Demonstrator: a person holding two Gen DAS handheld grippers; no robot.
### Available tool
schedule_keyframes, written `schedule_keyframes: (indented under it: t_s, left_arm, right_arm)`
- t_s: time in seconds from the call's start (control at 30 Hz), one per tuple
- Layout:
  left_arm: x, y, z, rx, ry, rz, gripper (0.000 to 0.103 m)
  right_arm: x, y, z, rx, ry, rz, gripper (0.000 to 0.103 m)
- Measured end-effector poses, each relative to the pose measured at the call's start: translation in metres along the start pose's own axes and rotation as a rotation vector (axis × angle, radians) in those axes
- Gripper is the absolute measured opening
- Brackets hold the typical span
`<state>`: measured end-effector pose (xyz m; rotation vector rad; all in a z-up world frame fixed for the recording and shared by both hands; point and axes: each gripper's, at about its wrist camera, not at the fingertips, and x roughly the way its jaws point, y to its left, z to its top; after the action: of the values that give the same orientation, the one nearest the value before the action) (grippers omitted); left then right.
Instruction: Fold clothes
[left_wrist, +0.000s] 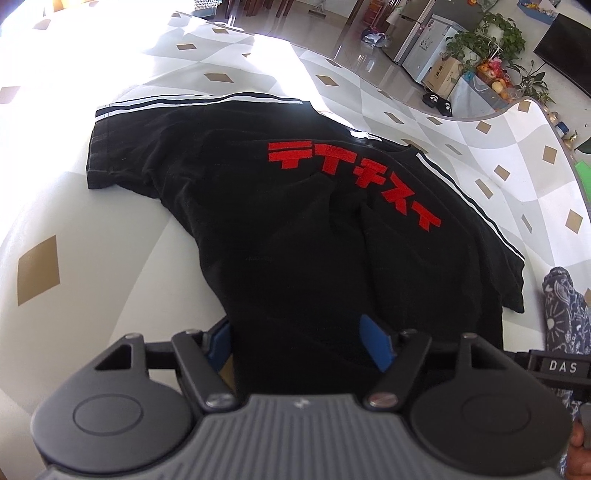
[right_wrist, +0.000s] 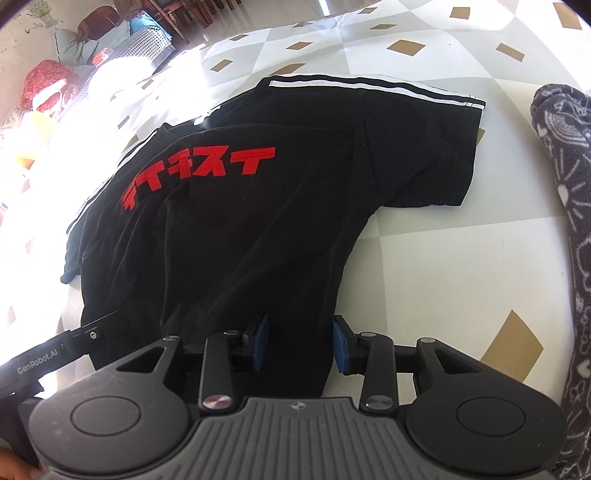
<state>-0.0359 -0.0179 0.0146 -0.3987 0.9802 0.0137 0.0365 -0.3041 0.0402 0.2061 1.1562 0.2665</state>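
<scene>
T-shirt (left_wrist: 295, 229) in black, with red lettering (left_wrist: 354, 184) across the chest and white stripes (left_wrist: 199, 103) along the shoulders and sleeves, lies spread flat on the worktop (left_wrist: 74, 206), which is covered by a white cloth with grey and tan diamonds. Its hem is nearest to both cameras. The left tool (left_wrist: 295, 343) hangs over the hem's left corner with its blue pads (left_wrist: 375, 347) standing apart, black cloth between them but not pinched. The right tool (right_wrist: 301, 343) is at the hem's right corner, jaws likewise apart and straddling the cloth's edge without pressing on it. A patterned sleeve (right_wrist: 569, 221) shows at the right edge of the right wrist view.
</scene>
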Motion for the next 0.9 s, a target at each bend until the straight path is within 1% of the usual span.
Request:
schedule_keyframes:
  t_s: [0.03, 0.1, 0.13, 0.17, 0.2, 0.27, 0.33, 0.37, 0.47, 0.57, 0.7, 0.8, 0.87, 0.9]
  left_arm:
    - [0.0, 0.0, 0.0, 0.0, -0.002, 0.003, 0.065]
    - [0.0, -0.001, 0.0, 0.003, -0.005, 0.014, 0.06]
    - [0.0, -0.002, 0.0, 0.01, -0.008, 0.028, 0.054]
    - [0.0, -0.003, -0.001, 0.024, -0.012, 0.049, 0.043]
    - [0.0, -0.004, -0.001, 0.038, -0.015, 0.074, 0.038]
    - [0.0, -0.004, -0.002, 0.057, -0.02, 0.118, 0.018]
    - [-0.001, -0.002, -0.002, 0.065, -0.024, 0.138, 0.011]
    - [-0.001, -0.001, -0.002, 0.074, -0.028, 0.152, 0.01]
    - [-0.002, 0.001, -0.001, 0.12, -0.048, 0.23, 0.01]
    - [-0.003, 0.011, 0.002, 0.089, -0.043, 0.263, 0.01]
    - [-0.006, 0.02, 0.006, 0.107, -0.06, 0.369, 0.01]
    - [-0.009, 0.03, 0.01, 0.087, -0.064, 0.399, 0.013]
    - [-0.011, 0.037, 0.011, 0.084, -0.065, 0.416, 0.019]
    - [-0.011, 0.039, 0.011, 0.081, -0.063, 0.415, 0.019]
  right_arm:
    - [0.0, 0.001, 0.0, -0.006, -0.003, 0.0, 0.034]
    - [0.0, 0.002, -0.001, -0.014, -0.01, -0.004, 0.026]
    - [0.001, 0.002, -0.002, -0.018, -0.013, -0.007, 0.021]
    - [0.001, 0.003, -0.002, -0.022, -0.016, -0.008, 0.016]
    - [0.001, 0.004, -0.002, -0.027, -0.019, -0.01, 0.013]
    - [0.0, 0.007, -0.003, -0.045, -0.031, -0.017, 0.006]
    - [-0.004, 0.011, -0.002, -0.077, -0.061, -0.028, 0.005]
    - [-0.006, 0.013, -0.002, -0.093, -0.076, -0.033, 0.004]
    - [-0.015, 0.016, -0.001, -0.12, -0.118, -0.054, 0.004]
    - [-0.023, 0.012, 0.001, -0.115, -0.154, -0.085, 0.004]
    - [-0.032, 0.003, 0.007, -0.103, -0.21, -0.167, 0.004]
    - [-0.034, -0.003, 0.009, -0.088, -0.215, -0.2, 0.004]
    - [-0.033, -0.006, 0.011, -0.08, -0.212, -0.217, 0.004]
    - [-0.032, -0.007, 0.011, -0.082, -0.205, -0.214, 0.004]
